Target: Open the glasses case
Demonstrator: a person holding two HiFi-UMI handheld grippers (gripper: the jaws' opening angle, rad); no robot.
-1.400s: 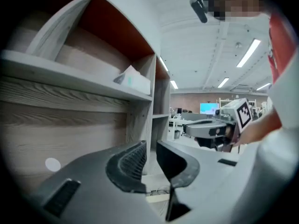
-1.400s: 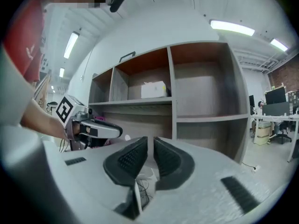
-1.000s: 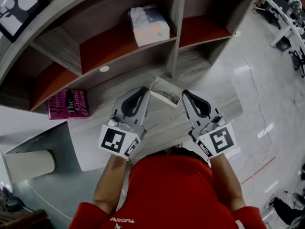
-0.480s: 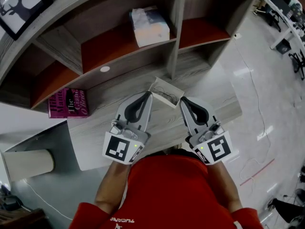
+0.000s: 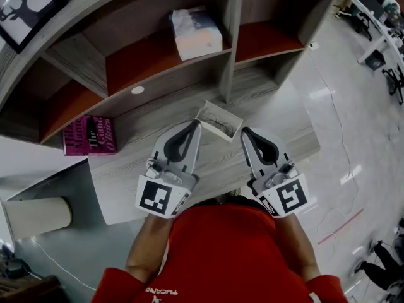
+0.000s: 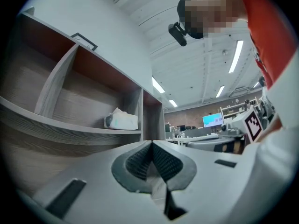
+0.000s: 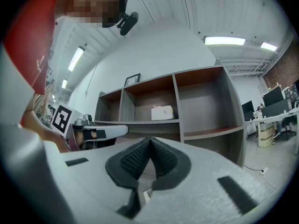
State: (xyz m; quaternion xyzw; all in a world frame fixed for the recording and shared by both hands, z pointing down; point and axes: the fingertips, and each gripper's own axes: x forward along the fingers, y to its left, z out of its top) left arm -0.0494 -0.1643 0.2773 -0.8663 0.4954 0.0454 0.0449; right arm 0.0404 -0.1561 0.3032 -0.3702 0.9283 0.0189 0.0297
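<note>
Left gripper point(image 5: 198, 124), slightly parted a second ago, is now pinched shut left of the glasses case point(image 5: 221, 118). Right gripper point(image 5: 244, 131) stays closed at its right.

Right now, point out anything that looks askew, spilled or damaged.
The white glasses case on the wooden top sits askew, turned corner-on rather than square to the top's edge. The tissue pack on the shelf above also lies slightly crooked. Nothing looks spilled or damaged.
</note>
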